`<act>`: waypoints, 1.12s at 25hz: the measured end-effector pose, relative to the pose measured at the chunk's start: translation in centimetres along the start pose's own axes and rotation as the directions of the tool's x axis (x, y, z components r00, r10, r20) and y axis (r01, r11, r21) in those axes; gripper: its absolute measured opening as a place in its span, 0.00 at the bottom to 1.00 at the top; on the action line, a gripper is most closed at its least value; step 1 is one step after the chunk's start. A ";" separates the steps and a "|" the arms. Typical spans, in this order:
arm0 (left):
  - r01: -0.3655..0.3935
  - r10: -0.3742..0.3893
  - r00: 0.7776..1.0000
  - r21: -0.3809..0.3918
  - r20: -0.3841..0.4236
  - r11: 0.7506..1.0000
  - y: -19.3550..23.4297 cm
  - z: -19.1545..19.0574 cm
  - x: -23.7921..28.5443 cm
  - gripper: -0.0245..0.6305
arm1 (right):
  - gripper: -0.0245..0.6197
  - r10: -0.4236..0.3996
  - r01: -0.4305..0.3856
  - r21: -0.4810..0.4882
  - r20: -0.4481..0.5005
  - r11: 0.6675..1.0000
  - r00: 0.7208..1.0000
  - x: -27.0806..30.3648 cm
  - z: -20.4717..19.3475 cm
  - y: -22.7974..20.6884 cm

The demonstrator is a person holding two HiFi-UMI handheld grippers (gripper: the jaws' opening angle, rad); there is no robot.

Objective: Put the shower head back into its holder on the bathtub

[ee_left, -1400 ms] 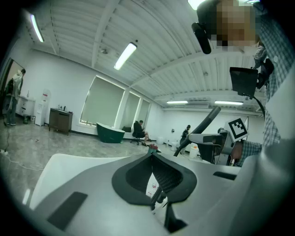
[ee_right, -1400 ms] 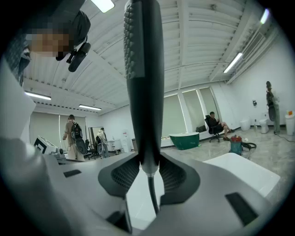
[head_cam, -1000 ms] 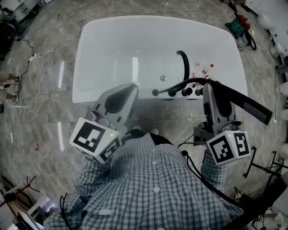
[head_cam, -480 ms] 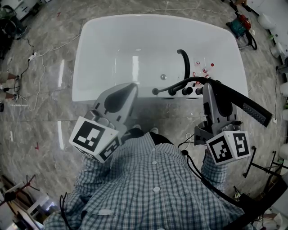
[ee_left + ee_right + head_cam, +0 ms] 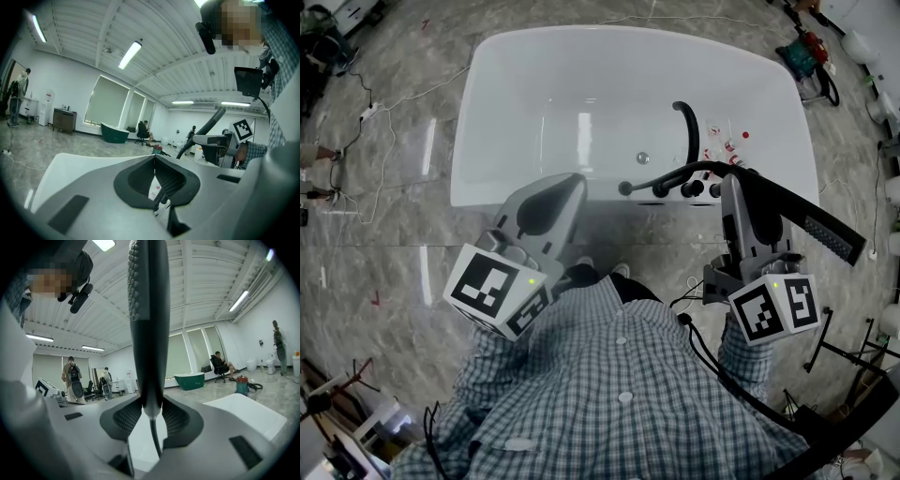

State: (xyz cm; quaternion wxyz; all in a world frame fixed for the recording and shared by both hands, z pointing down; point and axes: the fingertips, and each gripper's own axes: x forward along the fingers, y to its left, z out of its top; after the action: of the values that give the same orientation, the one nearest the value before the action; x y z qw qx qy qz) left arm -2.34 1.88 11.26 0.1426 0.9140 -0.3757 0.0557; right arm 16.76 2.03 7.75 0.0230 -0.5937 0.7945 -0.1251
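The white oval bathtub (image 5: pixel 534 112) lies ahead. The long black shower head (image 5: pixel 825 230) is clamped in the right gripper (image 5: pixel 734 185), its axis slanting right, away from the tub. The left gripper (image 5: pixel 567 184) is closed, empty and farther off. The black rim fittings (image 5: pixel 689 190), presumably including the holder, sit just left of the right jaws

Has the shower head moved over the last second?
No, not noticeably. The shower head, clamped in the right gripper, still juts out to the right of the black taps, in the same spot against them.
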 end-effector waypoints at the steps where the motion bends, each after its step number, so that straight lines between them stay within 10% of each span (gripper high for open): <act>1: -0.002 0.002 1.000 0.000 -0.001 1.000 0.0 -0.1 0.0 0.05 | 0.25 0.003 -0.003 0.001 -0.003 1.000 1.000 0.0 -0.1 0.0; 28: -0.030 0.030 0.999 -0.017 -0.027 0.999 -0.2 -1.3 -0.6 0.05 | 0.25 0.065 -0.064 0.022 -0.089 0.998 0.994 1.7 -2.7 0.9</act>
State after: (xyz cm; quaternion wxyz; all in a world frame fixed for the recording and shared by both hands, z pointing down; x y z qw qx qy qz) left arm -2.62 2.86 12.28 0.1546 0.9061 -0.3880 0.0670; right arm 14.96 1.15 10.37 -0.0030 -0.5613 0.8123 -0.1583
